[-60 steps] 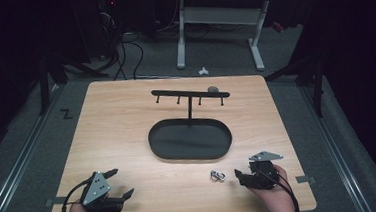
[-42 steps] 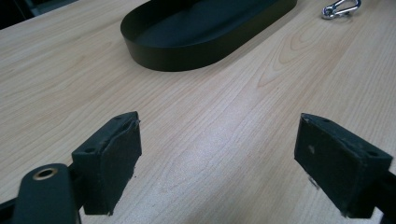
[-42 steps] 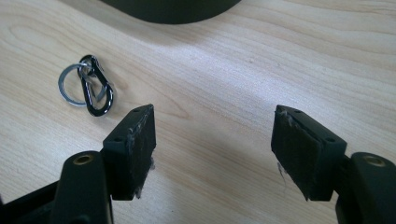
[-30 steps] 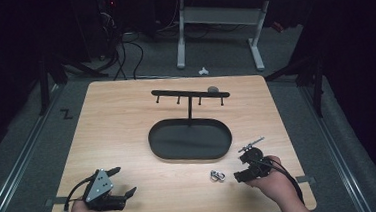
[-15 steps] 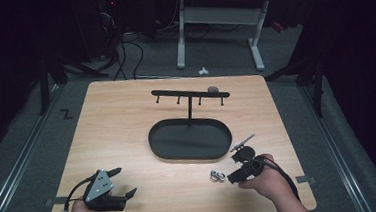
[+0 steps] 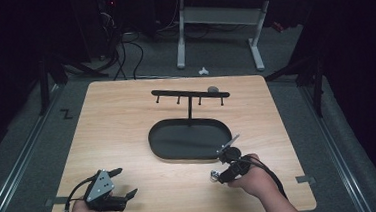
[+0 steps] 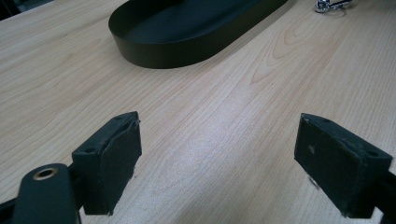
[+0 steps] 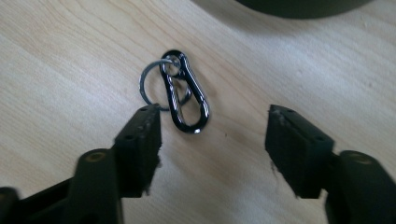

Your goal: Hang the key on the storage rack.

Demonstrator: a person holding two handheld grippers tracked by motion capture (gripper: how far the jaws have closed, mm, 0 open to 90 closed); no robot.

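Note:
A black carabiner [image 8: 186, 97] with a silver key ring [image 8: 150, 84] lies flat on the wooden table [image 6: 122, 125]; the high view shows the carabiner [image 6: 214, 175] just in front of the black oval tray [image 6: 190, 139]. My right gripper [image 8: 212, 140] hovers over it, open, jaws on either side of its lower end; the high view has the right gripper [image 6: 224, 173] tilted down at the table. My left gripper [image 6: 121, 183] rests near the table's front left corner, open and empty. Its fingers [image 7: 109, 158] frame bare wood.
A black rack with hooks [image 6: 190, 95] rises from the tray's far side. A small grey object [image 6: 213, 89] lies behind the rack. A desk frame [image 6: 220, 18] and cables stand on the floor beyond the table.
My right gripper has moved left and tipped downward over the carabiner. The left gripper has stayed in place.

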